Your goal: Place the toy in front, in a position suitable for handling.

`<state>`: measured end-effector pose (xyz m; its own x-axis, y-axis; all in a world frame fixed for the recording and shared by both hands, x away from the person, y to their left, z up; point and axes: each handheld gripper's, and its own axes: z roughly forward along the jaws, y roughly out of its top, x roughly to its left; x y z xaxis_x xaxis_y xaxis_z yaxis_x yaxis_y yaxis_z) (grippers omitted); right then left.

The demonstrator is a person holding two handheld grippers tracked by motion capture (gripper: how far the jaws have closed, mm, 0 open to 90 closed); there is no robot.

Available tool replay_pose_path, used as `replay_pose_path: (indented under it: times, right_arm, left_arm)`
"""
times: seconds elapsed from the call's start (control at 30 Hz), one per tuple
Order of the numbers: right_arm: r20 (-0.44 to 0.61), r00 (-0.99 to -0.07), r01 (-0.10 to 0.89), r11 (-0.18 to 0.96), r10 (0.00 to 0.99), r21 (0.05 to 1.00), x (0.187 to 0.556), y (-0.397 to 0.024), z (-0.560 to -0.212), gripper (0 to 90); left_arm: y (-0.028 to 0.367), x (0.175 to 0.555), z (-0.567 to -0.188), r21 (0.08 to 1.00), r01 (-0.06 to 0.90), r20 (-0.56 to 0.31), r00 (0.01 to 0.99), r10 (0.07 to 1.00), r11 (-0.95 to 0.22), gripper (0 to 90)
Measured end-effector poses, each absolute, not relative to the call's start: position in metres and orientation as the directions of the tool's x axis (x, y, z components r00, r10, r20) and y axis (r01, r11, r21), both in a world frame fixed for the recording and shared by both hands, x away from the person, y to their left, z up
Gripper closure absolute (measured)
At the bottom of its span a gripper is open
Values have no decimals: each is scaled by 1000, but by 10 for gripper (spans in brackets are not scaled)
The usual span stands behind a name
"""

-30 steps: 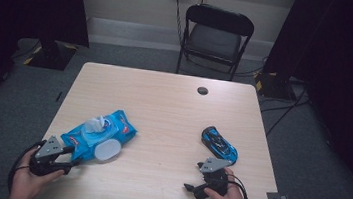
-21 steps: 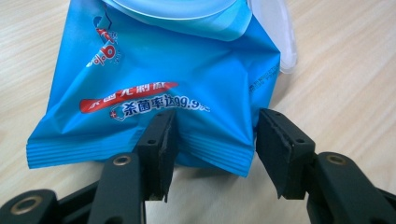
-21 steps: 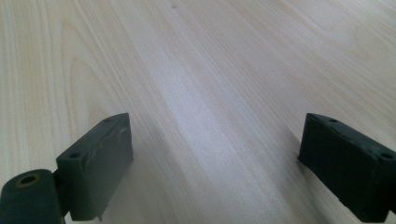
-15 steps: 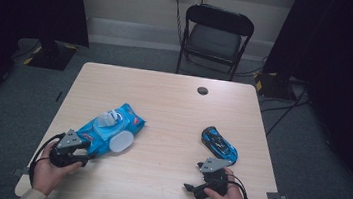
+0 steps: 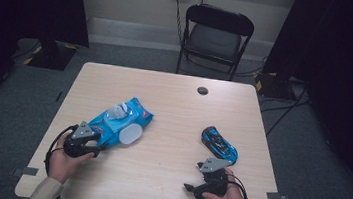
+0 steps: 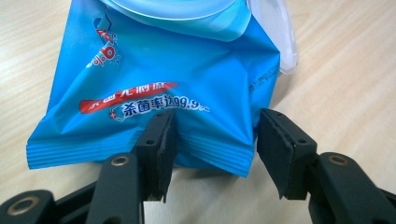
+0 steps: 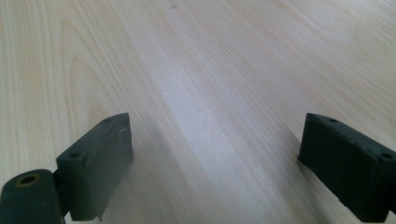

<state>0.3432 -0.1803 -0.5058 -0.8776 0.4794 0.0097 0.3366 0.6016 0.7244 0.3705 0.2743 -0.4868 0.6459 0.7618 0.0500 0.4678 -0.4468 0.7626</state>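
The left gripper (image 6: 212, 154) is standing with its jaws about half apart at the crimped end of a blue wet-wipes pack (image 6: 173, 88); in the left gripper view one pad is lying against the pack's seam and the other is standing just off its corner, so the corner is sitting between the jaws, but I cannot tell whether they are pinching it. The pack's white flip lid (image 6: 275, 32) is hanging open at the two o'clock side of that view. From the high view the left gripper (image 5: 90, 140) is sitting at about eight o'clock on the wooden table (image 5: 174, 104), with the pack (image 5: 119, 123) running away from it toward one o'clock, touching the jaws. The right gripper (image 7: 219, 163) is holding its jaws wide, with bare wood between them. In the high view the right gripper (image 5: 195, 186) is resting near the table's five o'clock edge, and a blue toy car (image 5: 219, 143) is lying just beyond it toward twelve o'clock, apart from it. A small dark round hole (image 5: 202, 90) is sitting near the far edge, and a black folding chair (image 5: 215, 36) is standing beyond the table at twelve o'clock.
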Motion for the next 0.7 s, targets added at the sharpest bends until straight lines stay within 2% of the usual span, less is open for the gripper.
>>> replay_pose_path:
  times: [0.7]
  right_arm:
    - [10, -878, 337, 601, 479, 725, 343, -180, -506, 87]
  left_arm:
    - [249, 410, -491, 788, 463, 14, 645, 764, -405, 465]
